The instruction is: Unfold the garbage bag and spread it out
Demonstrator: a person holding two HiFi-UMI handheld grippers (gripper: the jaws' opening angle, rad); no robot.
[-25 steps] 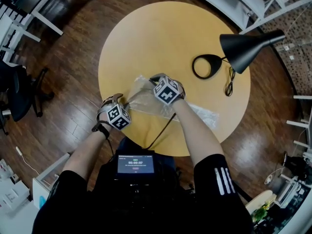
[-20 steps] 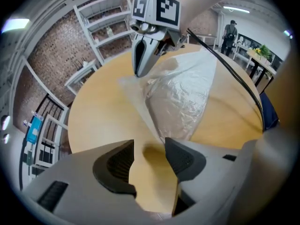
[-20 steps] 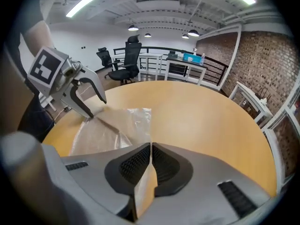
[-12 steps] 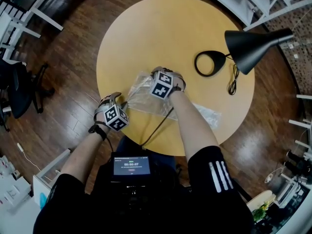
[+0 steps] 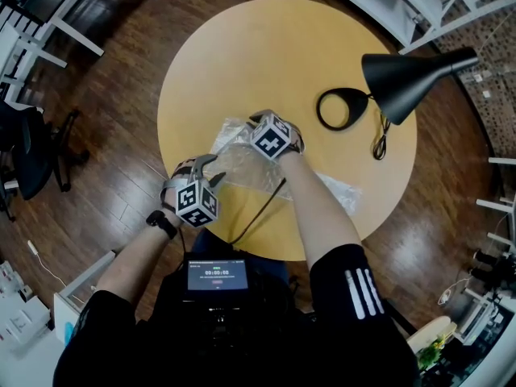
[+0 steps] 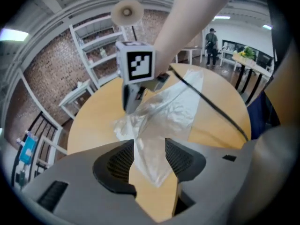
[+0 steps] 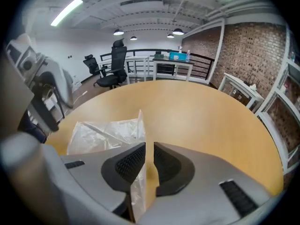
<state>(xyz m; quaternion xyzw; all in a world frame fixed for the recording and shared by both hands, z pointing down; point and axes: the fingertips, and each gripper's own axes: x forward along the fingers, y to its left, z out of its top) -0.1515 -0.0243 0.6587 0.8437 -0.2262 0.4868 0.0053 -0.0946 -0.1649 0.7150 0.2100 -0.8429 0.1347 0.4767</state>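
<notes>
Currently on the counter: a clear, wrinkled garbage bag (image 5: 242, 166) is lying across the near half of the round wooden counter (image 5: 282, 47). It is partly unfolded, and one end is stretching out under the person's right forearm (image 5: 318, 208) toward the near right rim.
Left gripper: the left gripper (image 6: 149, 150) is hovering over the bag's left end with its jaws standing well apart. A pointed corner of the film is showing in the gap, but neither pad is pressing on it.
Right gripper: the right gripper (image 7: 148, 154) is pointing down at the bag's far edge. Its jaws have just been opening and are standing a narrow slit apart. A thin fold of film is running between them and lying against the left pad, without being squeezed.
Bag shape: the film is bunching up by the right gripper, where a crease is standing upright just past the jaw tips. Toward the left gripper it is narrowing to a flat corner.
Gripper spacing: both grippers are sitting near each other over the bag's left part, the right one farther from the person.
Cable: a black cable (image 5: 260, 214) is trailing from the right gripper back across the bag and over the near rim.
Lamp: a black desk lamp (image 5: 407, 77) is standing on the counter's right side, well apart from the bag. Its ring-shaped base (image 5: 343, 110) is resting flat and its cord (image 5: 379, 139) is lying looped just beside the base.
Surroundings: a dark wood floor (image 5: 121, 160) is showing all around the counter. White shelving (image 5: 379, 6) is standing beyond the far rim, and a black office chair (image 7: 115, 65) is standing in the background.
</notes>
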